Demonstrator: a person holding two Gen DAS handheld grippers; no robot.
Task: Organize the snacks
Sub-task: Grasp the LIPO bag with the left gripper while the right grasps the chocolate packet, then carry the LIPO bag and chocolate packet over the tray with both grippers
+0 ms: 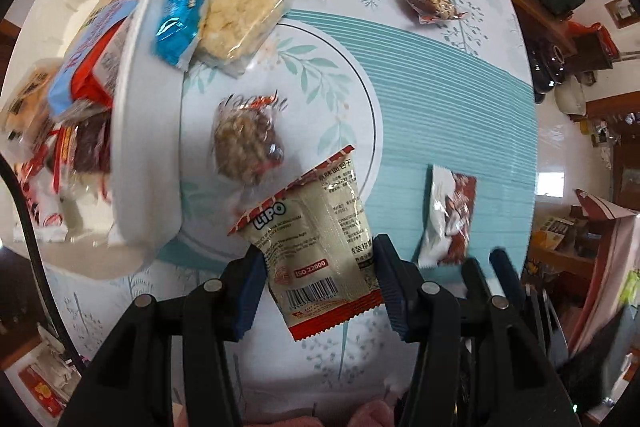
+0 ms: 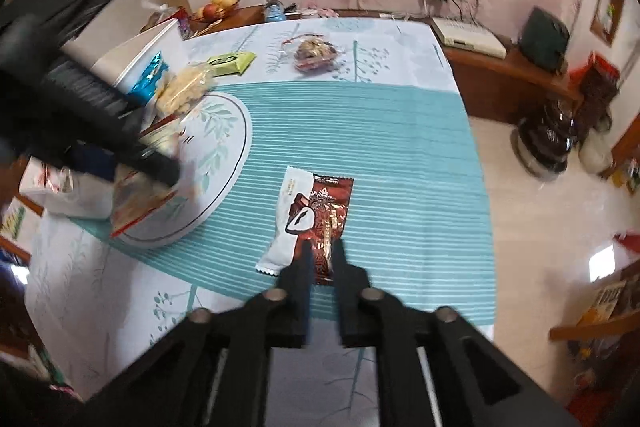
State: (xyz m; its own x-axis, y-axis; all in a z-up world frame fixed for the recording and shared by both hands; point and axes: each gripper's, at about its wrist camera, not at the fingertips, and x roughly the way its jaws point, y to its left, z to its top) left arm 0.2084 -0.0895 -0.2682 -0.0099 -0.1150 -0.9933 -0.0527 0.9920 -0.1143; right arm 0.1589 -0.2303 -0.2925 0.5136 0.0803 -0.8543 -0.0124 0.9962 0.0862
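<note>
While the left claw (image 1: 320,287) is clamping the LiPO biscuit packet (image 1: 316,247) between its blue pads, the packet is hanging clear of the surface (image 1: 440,99) — just ahead lies a clear-wrapped nut cluster (image 1: 248,143), with the white bin (image 1: 136,131) to its left. The right claw (image 2: 322,259) is straddling the red-and-white packet (image 2: 316,219) lying flat — whether it is pinching, I cannot tell.
</note>
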